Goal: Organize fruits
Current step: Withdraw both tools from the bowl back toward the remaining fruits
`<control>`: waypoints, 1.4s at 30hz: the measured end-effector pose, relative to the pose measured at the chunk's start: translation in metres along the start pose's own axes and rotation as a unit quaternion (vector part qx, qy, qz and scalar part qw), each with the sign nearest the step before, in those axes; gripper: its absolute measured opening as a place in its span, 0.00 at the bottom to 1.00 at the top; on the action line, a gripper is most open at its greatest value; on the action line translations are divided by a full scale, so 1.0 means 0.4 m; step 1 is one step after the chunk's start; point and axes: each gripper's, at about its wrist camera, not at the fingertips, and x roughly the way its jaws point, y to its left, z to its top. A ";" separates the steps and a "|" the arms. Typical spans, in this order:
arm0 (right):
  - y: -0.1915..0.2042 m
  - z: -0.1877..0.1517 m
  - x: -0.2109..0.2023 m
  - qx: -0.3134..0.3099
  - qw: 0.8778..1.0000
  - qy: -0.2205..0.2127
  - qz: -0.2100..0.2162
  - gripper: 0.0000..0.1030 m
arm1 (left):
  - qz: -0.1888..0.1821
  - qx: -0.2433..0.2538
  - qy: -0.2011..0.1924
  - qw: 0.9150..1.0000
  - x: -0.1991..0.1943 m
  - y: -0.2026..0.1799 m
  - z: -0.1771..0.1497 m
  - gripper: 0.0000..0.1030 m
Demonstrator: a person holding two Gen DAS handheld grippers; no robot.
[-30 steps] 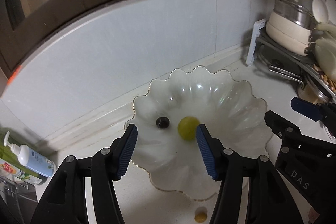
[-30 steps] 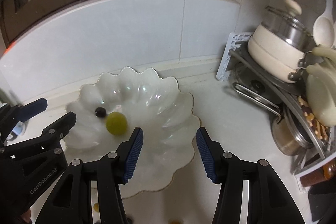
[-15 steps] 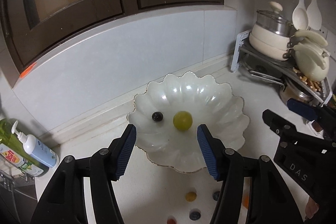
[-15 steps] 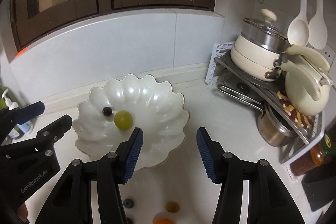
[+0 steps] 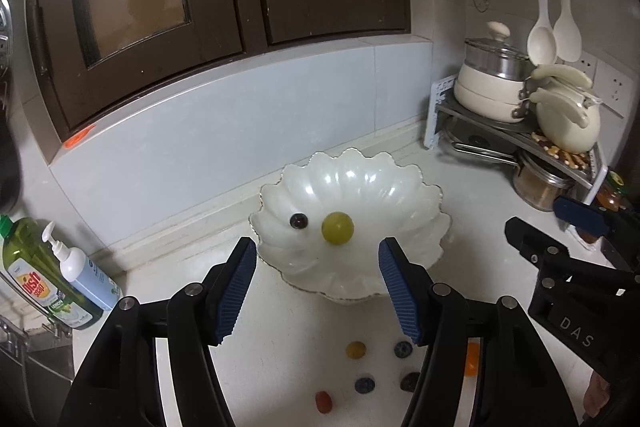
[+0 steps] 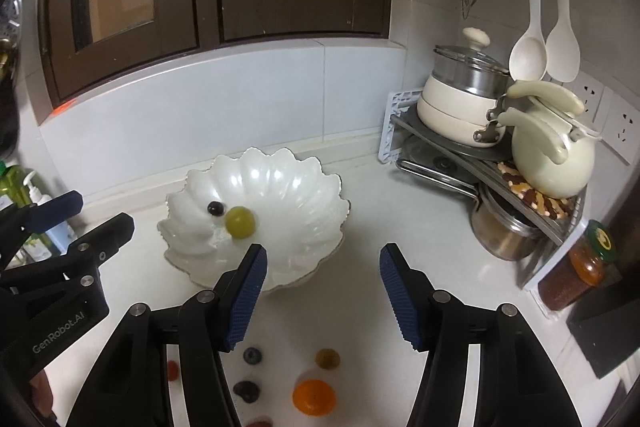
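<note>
A green grape (image 5: 338, 227) and a small dark berry (image 5: 298, 221) lie close together, not quite touching, inside the white scalloped bowl (image 5: 400, 187), which stands on the white counter (image 6: 400, 227) near the back wall. In front of the bowl, loose fruits are scattered on the counter: a yellow one (image 5: 355, 349), 2 blueberries (image 5: 403, 349) (image 5: 364, 385), a red one (image 5: 323, 401) and an orange one (image 6: 313, 397). The left tool (image 5: 318, 291) hangs above this loose fruit, empty, its jaws partly apart and just now widening. The right tool (image 6: 323, 293) is beside it, also empty and partly apart, its jaws likewise just widening. A rack of pots (image 6: 460, 107) fills the right corner.
</note>
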 end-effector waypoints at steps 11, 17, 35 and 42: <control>0.018 -0.065 -0.087 -0.008 1.000 -0.020 -0.003 0.58 | -0.013 -0.017 -0.009 1.000 -0.075 0.018 -0.060 0.61; 0.026 -0.089 -0.111 -0.003 1.000 -0.026 -0.002 0.58 | -0.008 -0.023 -0.014 1.000 -0.107 0.028 -0.089 0.61; 0.032 -0.207 -0.112 0.022 1.000 -0.014 -0.013 0.58 | -0.004 -0.051 0.017 0.999 -0.110 0.042 -0.223 0.61; 0.040 -0.243 -0.096 0.021 1.000 -0.001 -0.015 0.58 | 0.001 -0.053 0.028 0.998 -0.098 0.041 -0.265 0.61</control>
